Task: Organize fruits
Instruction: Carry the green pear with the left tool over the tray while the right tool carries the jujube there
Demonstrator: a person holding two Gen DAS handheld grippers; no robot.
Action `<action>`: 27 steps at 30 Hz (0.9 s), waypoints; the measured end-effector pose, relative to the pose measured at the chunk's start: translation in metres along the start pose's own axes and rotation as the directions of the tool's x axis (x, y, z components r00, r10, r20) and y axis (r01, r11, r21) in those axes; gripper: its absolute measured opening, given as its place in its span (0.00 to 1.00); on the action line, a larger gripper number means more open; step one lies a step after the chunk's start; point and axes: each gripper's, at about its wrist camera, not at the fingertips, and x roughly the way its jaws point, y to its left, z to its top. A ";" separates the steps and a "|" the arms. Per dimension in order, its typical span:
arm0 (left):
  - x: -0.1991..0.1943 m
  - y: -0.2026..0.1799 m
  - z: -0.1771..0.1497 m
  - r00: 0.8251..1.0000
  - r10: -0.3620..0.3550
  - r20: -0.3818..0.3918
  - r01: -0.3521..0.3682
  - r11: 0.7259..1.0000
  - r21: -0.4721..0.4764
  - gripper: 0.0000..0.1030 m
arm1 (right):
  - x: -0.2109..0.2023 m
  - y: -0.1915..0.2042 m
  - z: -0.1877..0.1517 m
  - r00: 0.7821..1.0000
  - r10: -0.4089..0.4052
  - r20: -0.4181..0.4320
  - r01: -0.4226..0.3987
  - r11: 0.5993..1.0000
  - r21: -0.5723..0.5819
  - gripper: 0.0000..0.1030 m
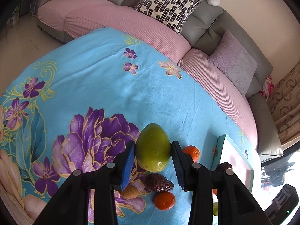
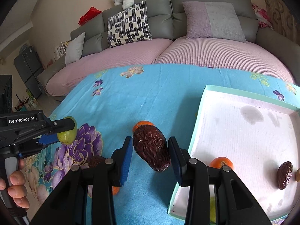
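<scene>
My left gripper point(image 1: 152, 150) is shut on a green mango point(image 1: 152, 147), held above the blue flowered cloth point(image 1: 105, 93); it also shows in the right wrist view point(image 2: 67, 131). Below it lie a dark date point(image 1: 158, 182), two oranges point(image 1: 164, 200) point(image 1: 191, 152) and a small tan fruit point(image 1: 129, 192). My right gripper point(image 2: 150, 150) is shut on a large wrinkled date point(image 2: 151, 147) just left of the white tray point(image 2: 243, 131). In the tray lie an orange point(image 2: 221, 162) and a date point(image 2: 285, 174).
A pink-covered grey sofa point(image 2: 187, 52) with cushions runs behind the table. An orange point(image 2: 143, 124) sits on the cloth behind the held date. The tray's teal rim point(image 2: 195, 131) is close to my right finger. A hand point(image 2: 15, 183) holds the left gripper.
</scene>
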 end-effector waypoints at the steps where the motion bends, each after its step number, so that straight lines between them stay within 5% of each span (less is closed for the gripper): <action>1: -0.001 -0.003 0.000 1.000 0.000 0.006 0.000 1.000 0.012 0.40 | -0.005 -0.002 0.001 1.000 -0.004 0.017 0.003 1.000 0.006 0.39; 12: 0.001 -0.061 -0.016 0.998 -0.057 0.011 0.054 0.976 0.209 0.40 | -0.025 -0.052 0.004 0.987 -0.160 0.018 0.156 0.978 0.136 0.39; 18: 0.010 -0.100 -0.035 0.994 -0.103 -0.040 0.110 0.936 0.334 0.40 | -0.042 -0.098 -0.001 0.958 -0.288 0.006 0.279 0.932 0.231 0.39; 27: 0.031 -0.158 -0.059 0.985 -0.144 -0.093 0.171 0.855 0.490 0.40 | -0.071 -0.159 -0.013 0.885 -0.465 -0.032 0.446 0.825 0.346 0.39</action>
